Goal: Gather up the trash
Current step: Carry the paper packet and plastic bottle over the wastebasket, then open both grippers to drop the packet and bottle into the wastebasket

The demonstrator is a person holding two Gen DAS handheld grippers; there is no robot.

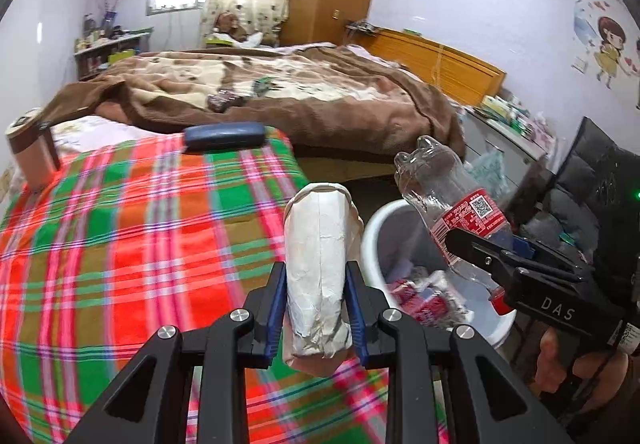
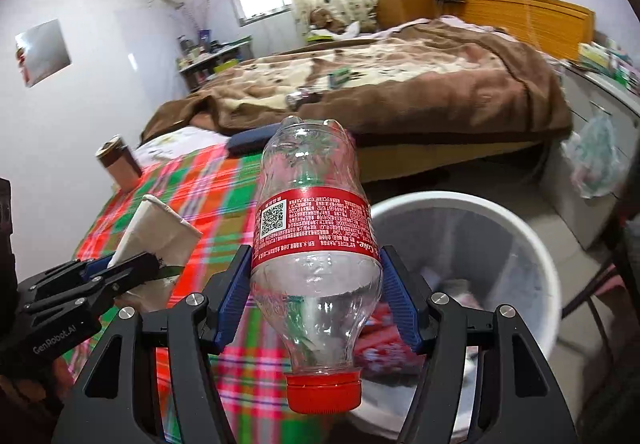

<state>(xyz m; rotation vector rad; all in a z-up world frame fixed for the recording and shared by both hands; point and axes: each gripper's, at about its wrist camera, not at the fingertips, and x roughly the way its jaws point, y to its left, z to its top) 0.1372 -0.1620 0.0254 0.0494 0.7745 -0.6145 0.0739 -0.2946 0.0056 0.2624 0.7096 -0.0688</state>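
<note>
From the left wrist view, the left hand-held gripper (image 1: 316, 308) is closed tight on a crumpled white paper packet (image 1: 318, 268), its blue pads pressing the packet's two sides while the packet stands upright above the plaid cloth (image 1: 120, 244) that covers the near surface. Just to its right, the white trash bin (image 1: 374, 232) sits below, with red and white wrappers (image 1: 424, 296) in its bottom. The right hand-held gripper (image 1: 476, 248), held by a hand (image 1: 560, 360), carries a clear plastic bottle (image 1: 444, 196) with a red label, tilted over the bin's rim. Farther back on the cloth lie a dark blue case (image 1: 224, 136) and a brown cylindrical cup (image 1: 30, 148) at the left edge. Beyond them is a bed with a brown blanket (image 1: 280, 92).

From the right wrist view, the right hand-held gripper (image 2: 316, 308) stands wide and grips the bottle (image 2: 314, 244) around its body just below the label, red cap (image 2: 324, 392) pointing toward the camera. The bin (image 2: 532, 244) lies just right of and below the bottle, partly hidden by it. At the left, the left hand-held gripper (image 2: 132, 268) holds the packet (image 2: 156, 232) over the plaid cloth (image 2: 200, 188). A plastic bag (image 2: 596, 160) hangs at the right beside the bed.
</note>
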